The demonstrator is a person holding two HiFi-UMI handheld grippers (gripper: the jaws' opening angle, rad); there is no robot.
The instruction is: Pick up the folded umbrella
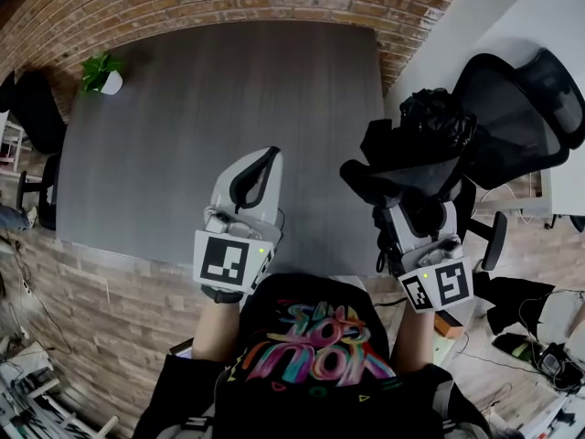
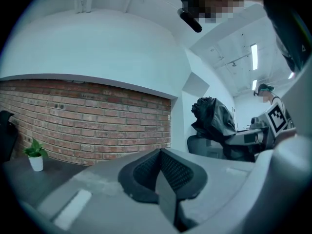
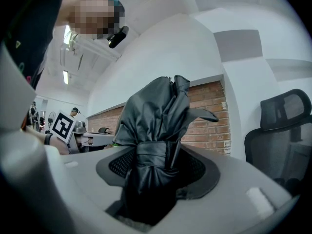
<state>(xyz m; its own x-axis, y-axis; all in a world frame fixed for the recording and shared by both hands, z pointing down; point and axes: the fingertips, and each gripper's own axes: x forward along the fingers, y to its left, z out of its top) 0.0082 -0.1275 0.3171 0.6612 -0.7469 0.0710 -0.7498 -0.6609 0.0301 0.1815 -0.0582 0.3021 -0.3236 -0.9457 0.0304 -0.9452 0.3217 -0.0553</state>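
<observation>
Past table (image 1: 183, 108) right edge: right gripper (image 3: 155, 177) jaws pinch folded umbrella (image 3: 157, 121) (airborne); left gripper (image 2: 160, 165) jaws together.

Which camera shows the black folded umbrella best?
The right gripper view: the black folded fabric umbrella fills the centre, strap and folds clear. Head view: a dark bundle from above. Left gripper view: small, far right.

The grey table (image 1: 228, 108) bears a potted plant (image 1: 102, 71) at its corner.
</observation>
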